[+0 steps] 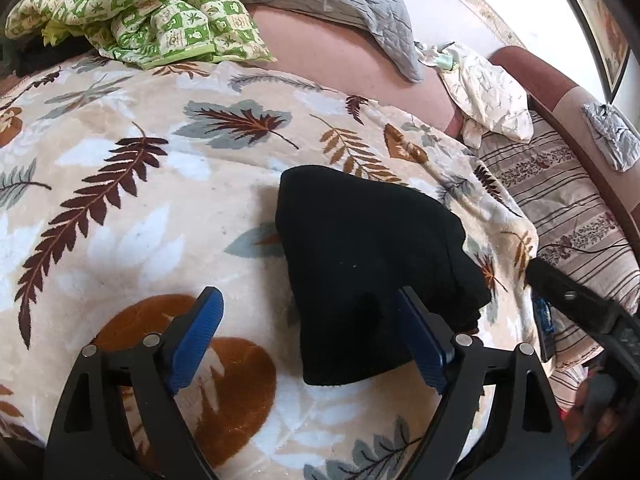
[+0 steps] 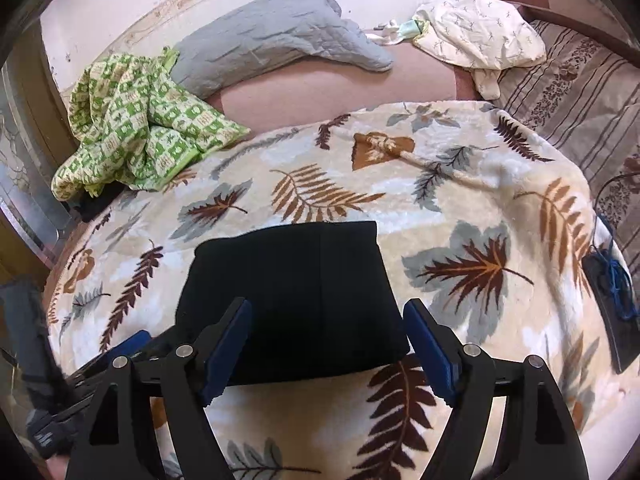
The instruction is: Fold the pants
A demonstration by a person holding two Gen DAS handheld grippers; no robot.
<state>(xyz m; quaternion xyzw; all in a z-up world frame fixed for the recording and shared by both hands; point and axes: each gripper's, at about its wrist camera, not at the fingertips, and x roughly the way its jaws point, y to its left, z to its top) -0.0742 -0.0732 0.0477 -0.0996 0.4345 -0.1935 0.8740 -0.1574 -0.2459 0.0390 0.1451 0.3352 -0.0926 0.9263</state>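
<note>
Garment: the black soft-knit pants lie as a compact, roughly rectangular bundle on the plush cream blanket with brown and grey leaf print, near its front edge; no separate legs or waistband can be told apart in the dark cloth.

Left gripper: its blue-padded fingers stand wide apart and hold nothing; the right-hand pad sits over the near edge of the pants, the other over bare blanket.

Right gripper: jaws spread wide and empty, poised just above the near edge of the bundle, one pad to each side of it.

Step in hand: judging by the tidy, layered shape, the folding looks nearly or wholly done; both tools appear to be off the cloth rather than working it.

Next move: if another fold is wanted, one gripper has to close on a near corner and carry it across to the far edge while the other pins the bundle; otherwise only a light press to flatten the stack is called for.

Handling: thick, limp fabric, likely to spring open if a fold is not laid squarely.

Surroundings: a green-and-cream checked quilt and a grey quilted pillow lie well apart at the back.
</note>
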